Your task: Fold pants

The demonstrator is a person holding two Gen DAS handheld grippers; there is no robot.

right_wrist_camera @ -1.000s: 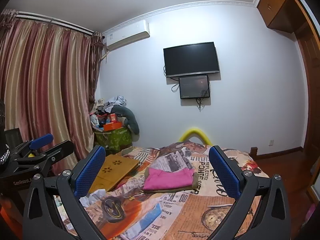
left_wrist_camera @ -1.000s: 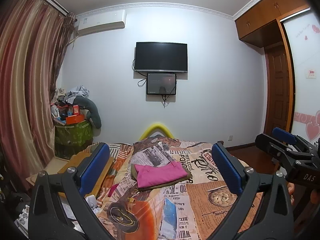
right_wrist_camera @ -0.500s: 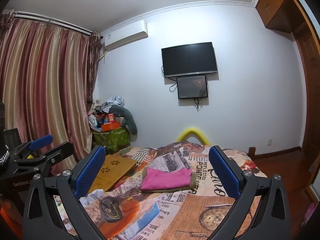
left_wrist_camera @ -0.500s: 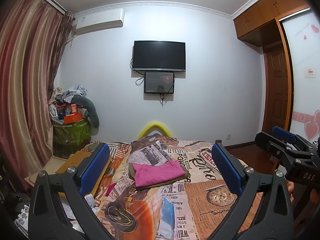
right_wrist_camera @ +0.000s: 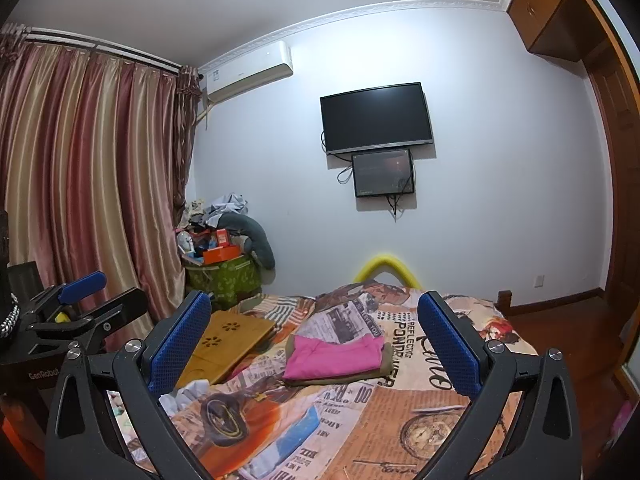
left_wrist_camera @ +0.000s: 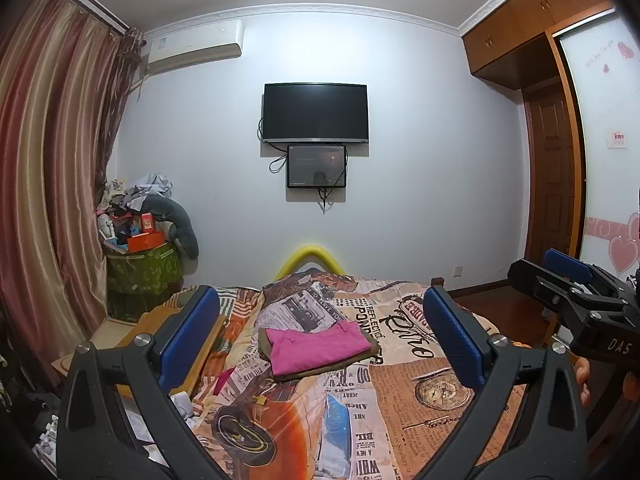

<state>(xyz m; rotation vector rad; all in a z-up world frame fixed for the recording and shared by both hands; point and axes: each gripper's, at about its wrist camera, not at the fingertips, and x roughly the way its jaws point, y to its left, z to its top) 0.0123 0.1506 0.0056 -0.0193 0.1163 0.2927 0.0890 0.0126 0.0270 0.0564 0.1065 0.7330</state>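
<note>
Near the middle of the bed (left_wrist_camera: 420, 420), toward its far end, the pink pants (left_wrist_camera: 316, 346) lie folded flat on top of a folded olive garment (left_wrist_camera: 374, 354). Both rest on the newspaper-print bedspread (right_wrist_camera: 400, 412). The left gripper (left_wrist_camera: 320, 336) is raised above the near edge of the bed, fingers wide apart, holding nothing. The right gripper (right_wrist_camera: 316, 344) is level beside it, fingers equally spread and empty. A wooden lap tray (right_wrist_camera: 224, 340) sits at the bed's left edge.
</note>
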